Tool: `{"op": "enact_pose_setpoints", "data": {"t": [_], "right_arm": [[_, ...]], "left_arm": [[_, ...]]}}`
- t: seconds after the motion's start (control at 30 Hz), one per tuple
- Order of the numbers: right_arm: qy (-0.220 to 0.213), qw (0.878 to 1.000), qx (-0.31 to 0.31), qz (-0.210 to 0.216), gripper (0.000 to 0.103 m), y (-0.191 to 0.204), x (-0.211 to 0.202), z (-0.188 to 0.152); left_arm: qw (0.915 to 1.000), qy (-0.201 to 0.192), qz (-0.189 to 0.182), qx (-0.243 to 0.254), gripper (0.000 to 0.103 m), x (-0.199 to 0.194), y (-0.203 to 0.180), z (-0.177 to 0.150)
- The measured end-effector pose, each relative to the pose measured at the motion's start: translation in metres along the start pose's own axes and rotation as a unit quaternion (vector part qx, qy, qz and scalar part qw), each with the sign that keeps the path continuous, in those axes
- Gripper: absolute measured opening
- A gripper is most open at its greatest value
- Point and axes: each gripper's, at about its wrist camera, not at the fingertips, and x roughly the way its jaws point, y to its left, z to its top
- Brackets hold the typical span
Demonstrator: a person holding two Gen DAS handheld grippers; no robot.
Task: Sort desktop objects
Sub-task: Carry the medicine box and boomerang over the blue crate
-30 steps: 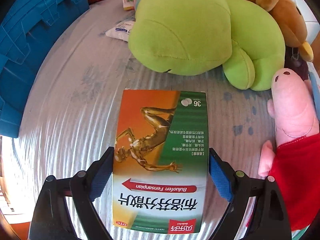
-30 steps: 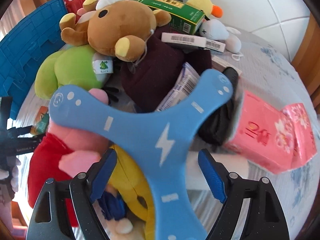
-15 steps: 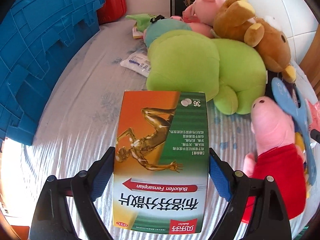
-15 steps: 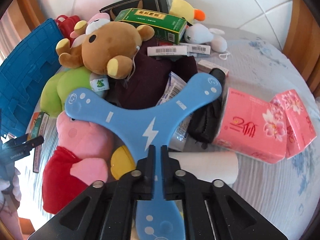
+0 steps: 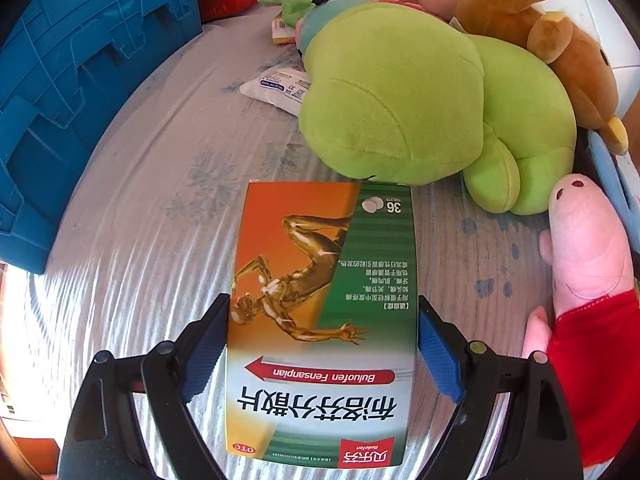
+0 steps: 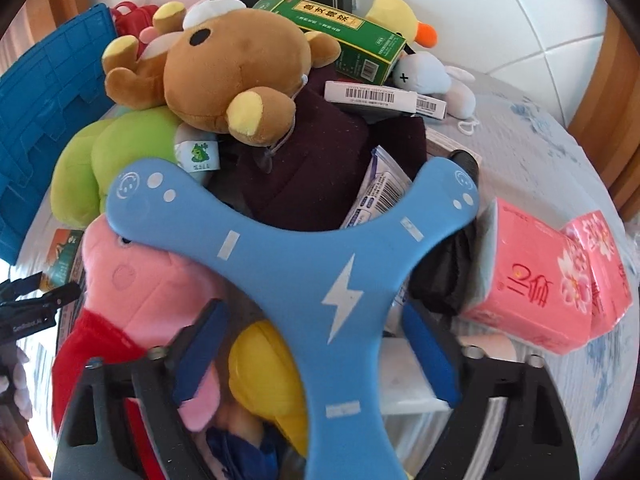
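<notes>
- Left claw (image 5: pixel 322 352): seen from its own wrist camera, two black arms with blue pads reach forward. The pads press flat against the two long sides of a medicine box (image 5: pixel 320 320), clamping it between them.
- Right claw (image 6: pixel 316 350): black arms spread wide, blue pads well apart. A blue three-armed boomerang (image 6: pixel 304 264) lies between the pads, with a visible gap on each side.

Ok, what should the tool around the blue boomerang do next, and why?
Probably squeeze shut. The right tool stands wide open, with one side on each side of the blue boomerang's lower arm, not touching it, so lifting now would likely leave it behind.
</notes>
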Motion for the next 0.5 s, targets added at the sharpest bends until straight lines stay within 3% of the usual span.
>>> {"op": "enact_pose_setpoints", "data": {"t": [0.03, 0.13, 0.5], "right_arm": [[0.001, 1.0, 0.004, -0.005, 0.057, 0.0, 0.002, 0.001], [-0.011, 1.0, 0.016, -0.006, 0.054, -0.004, -0.005, -0.001], [-0.087, 0.996, 0.017, -0.026, 0.051, -0.016, -0.068, 0.003]], "left_arm": [[1.0, -0.004, 0.001, 0.001, 0.087, -0.002, -0.001, 0.0], [0.9997, -0.021, 0.002, 0.009, 0.087, -0.013, -0.001, 0.0], [0.9957, -0.092, 0.009, -0.012, 0.087, -0.069, 0.018, 0.008]]}}
